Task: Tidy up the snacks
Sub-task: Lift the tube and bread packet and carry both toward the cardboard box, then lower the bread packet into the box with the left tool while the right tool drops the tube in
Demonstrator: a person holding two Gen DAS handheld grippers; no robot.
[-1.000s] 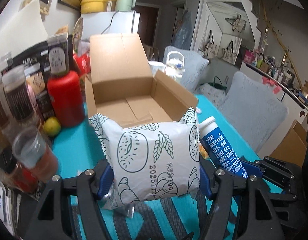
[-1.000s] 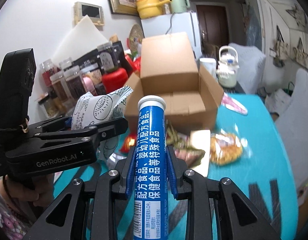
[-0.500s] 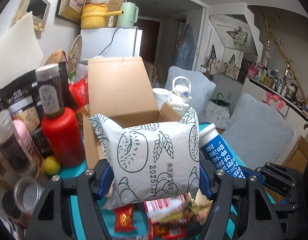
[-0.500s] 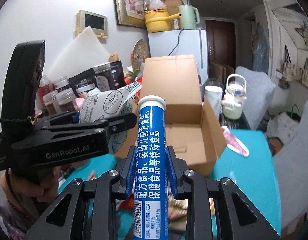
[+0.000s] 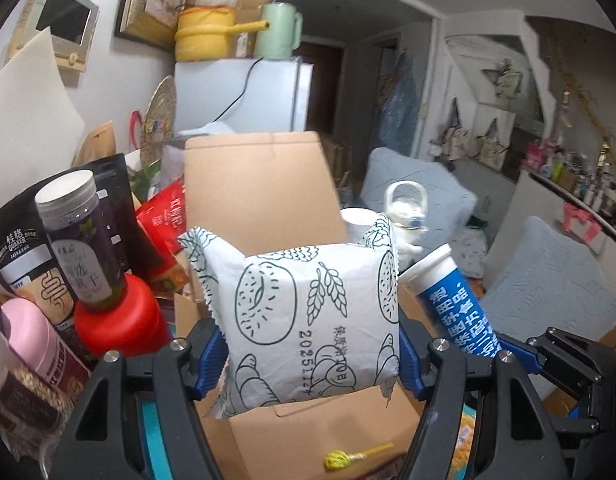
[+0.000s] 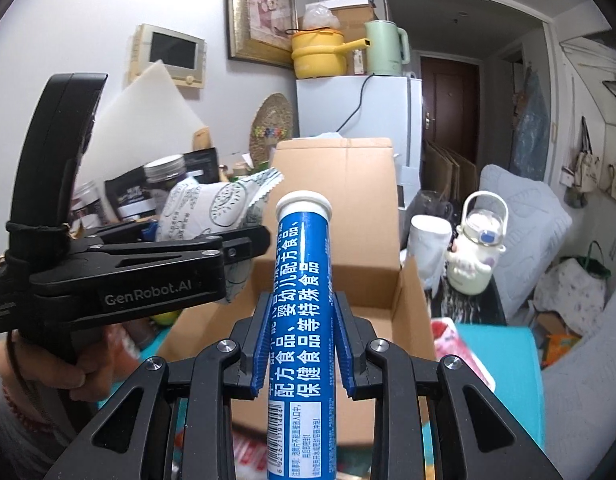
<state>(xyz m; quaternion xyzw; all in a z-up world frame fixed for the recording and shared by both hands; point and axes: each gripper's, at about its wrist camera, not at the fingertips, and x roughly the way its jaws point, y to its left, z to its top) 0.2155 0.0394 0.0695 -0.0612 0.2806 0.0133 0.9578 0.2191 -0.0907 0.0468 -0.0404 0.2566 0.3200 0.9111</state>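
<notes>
- two claws, each one holding a snack.
- my left gripper [image 5: 312,354] clamps the white bread packet [image 5: 308,316] above the open cardboard box [image 5: 260,188].
- my right gripper [image 6: 302,344] is closed around the blue tube [image 6: 304,312], over the same box, beside the left one.

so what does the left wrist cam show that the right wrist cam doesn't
Only the left wrist view shows the red bottle, the Quaker pouch, the pink container and the yellow lollipop lying below the jaws.

Only the right wrist view shows the person's hand holding the left gripper from the side, and the tube's barcode end.

Both show the cardboard box, the white bread packet held in the left jaws, the blue tube held in the right jaws, the yellow pot and the green kettle.
</notes>
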